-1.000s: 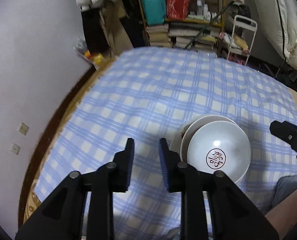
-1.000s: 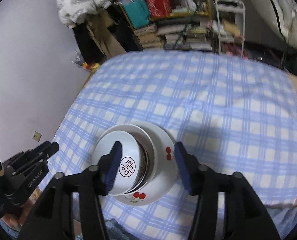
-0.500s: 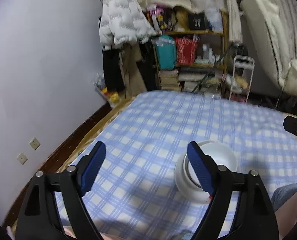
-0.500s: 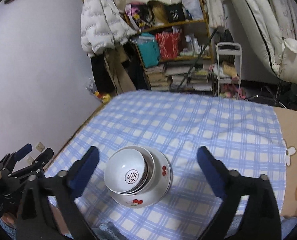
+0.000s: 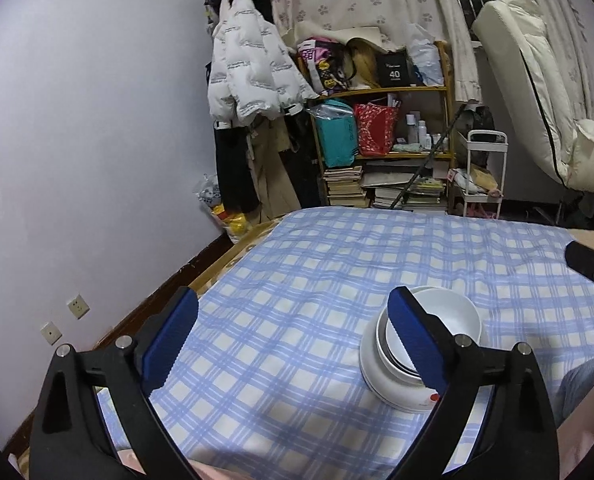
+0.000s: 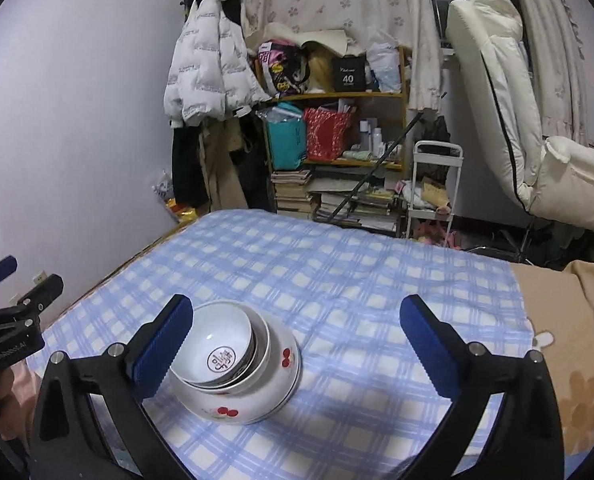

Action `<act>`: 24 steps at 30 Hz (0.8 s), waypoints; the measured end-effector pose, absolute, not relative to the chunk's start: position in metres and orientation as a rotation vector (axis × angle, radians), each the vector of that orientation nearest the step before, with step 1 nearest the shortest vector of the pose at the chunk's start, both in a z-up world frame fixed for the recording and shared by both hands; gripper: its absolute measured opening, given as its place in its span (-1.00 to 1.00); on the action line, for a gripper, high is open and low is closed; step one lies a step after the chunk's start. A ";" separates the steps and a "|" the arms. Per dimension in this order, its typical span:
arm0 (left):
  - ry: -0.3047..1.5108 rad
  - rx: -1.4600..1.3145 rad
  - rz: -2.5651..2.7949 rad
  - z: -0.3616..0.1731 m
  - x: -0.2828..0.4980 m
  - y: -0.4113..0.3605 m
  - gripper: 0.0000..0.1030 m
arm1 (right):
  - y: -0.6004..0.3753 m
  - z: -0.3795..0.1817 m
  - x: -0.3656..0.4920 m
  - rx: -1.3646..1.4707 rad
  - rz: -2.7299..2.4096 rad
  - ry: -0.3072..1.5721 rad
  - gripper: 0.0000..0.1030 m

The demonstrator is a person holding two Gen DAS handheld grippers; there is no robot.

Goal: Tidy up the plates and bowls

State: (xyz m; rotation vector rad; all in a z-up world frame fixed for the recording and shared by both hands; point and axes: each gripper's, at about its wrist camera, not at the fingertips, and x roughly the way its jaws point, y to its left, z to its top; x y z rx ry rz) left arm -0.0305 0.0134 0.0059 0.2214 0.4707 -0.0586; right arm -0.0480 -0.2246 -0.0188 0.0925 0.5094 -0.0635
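A stack of nested white bowls [image 6: 221, 344] sits on the blue checked cloth [image 6: 357, 280]. A small bowl with a red seal mark is on top, and a large cherry-printed bowl [image 6: 257, 396] is at the bottom. My right gripper [image 6: 297, 308] is open and drawn back, its left finger beside the stack, apart from it. In the left wrist view the stack [image 5: 449, 316] lies beyond the right finger of my left gripper [image 5: 293, 304]. Its jaws are opening wide, with only cloth between them. Each gripper shows at the edge of the other's view.
A cluttered shelf [image 6: 337, 160] with books and bags stands past the far edge of the cloth. Beside it are a hanging white jacket [image 6: 209, 76], a small white cart [image 6: 433, 184] and a white recliner [image 6: 517, 120]. A tan flowered blanket [image 6: 569, 340] lies right of the cloth.
Both grippers opened from narrow to wide, drew back from the bowls and tilted upward, so the far wall and shelf came into view. The bowl stack stayed in place.
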 end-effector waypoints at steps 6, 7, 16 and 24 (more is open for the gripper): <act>0.462 0.224 -0.065 0.002 -0.033 0.009 0.83 | -0.220 -0.029 -0.046 0.063 -0.062 0.530 1.00; 0.463 0.223 -0.070 0.001 -0.033 0.009 0.84 | -0.220 -0.029 -0.046 0.062 -0.063 0.532 1.00; 0.478 0.229 -0.065 -0.005 -0.029 0.005 0.84 | -0.222 -0.036 -0.042 0.073 -0.070 0.548 1.00; 0.478 0.230 -0.066 -0.007 -0.027 0.001 0.84 | -0.223 -0.040 -0.038 0.082 -0.075 0.564 1.00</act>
